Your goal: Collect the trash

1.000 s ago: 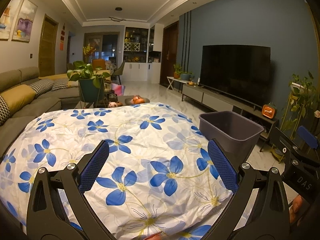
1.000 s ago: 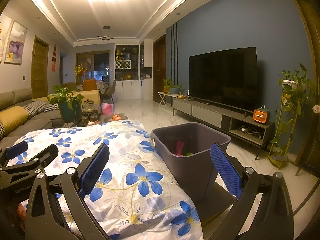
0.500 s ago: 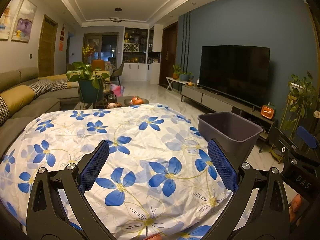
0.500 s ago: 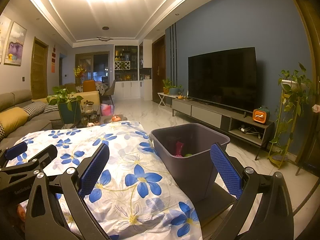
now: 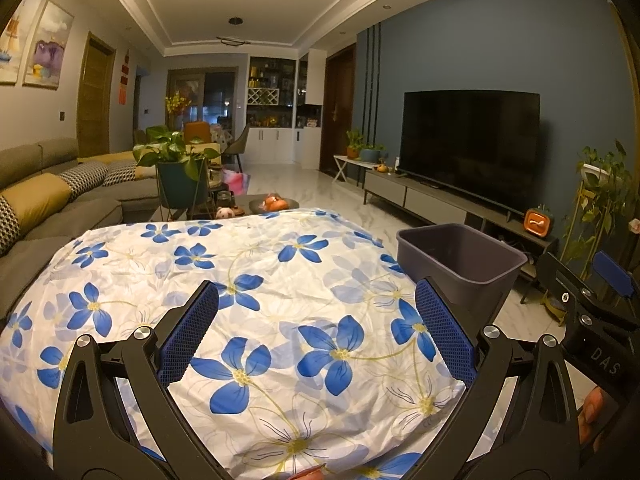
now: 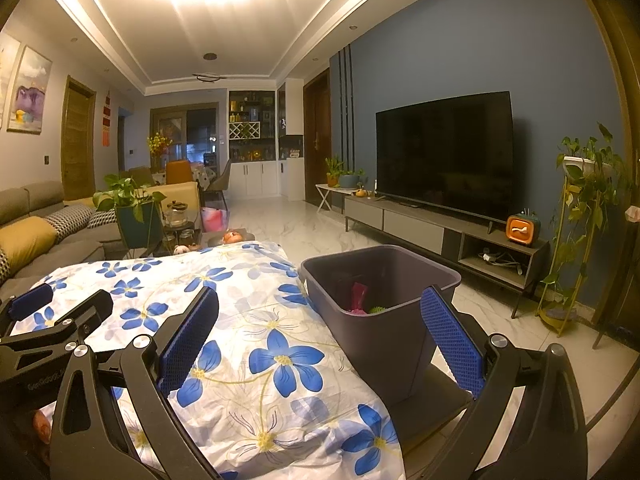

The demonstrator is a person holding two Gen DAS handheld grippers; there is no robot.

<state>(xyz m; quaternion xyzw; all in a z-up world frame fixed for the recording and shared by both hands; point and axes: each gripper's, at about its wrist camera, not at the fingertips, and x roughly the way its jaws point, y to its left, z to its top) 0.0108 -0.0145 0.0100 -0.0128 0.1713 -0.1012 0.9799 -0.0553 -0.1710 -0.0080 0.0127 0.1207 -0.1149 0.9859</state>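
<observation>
A dark grey bin (image 6: 384, 300) stands at the right edge of a table covered by a white cloth with blue flowers (image 6: 240, 304). Inside it lie a pink wrapper (image 6: 359, 296) and a small green thing (image 6: 376, 310). The bin also shows in the left wrist view (image 5: 460, 260). My left gripper (image 5: 316, 332) is open and empty above the cloth (image 5: 248, 280). My right gripper (image 6: 320, 336) is open and empty, near the bin's front. No loose trash shows on the cloth.
A grey sofa (image 5: 44, 208) runs along the left. A potted plant (image 5: 178, 172) and a fruit plate (image 5: 274, 203) stand beyond the table. A TV (image 6: 444, 152) on a low cabinet (image 6: 440, 232) and a plant stand (image 6: 580, 216) line the right wall.
Both views have drifted slightly. Both grippers stay open and empty.
</observation>
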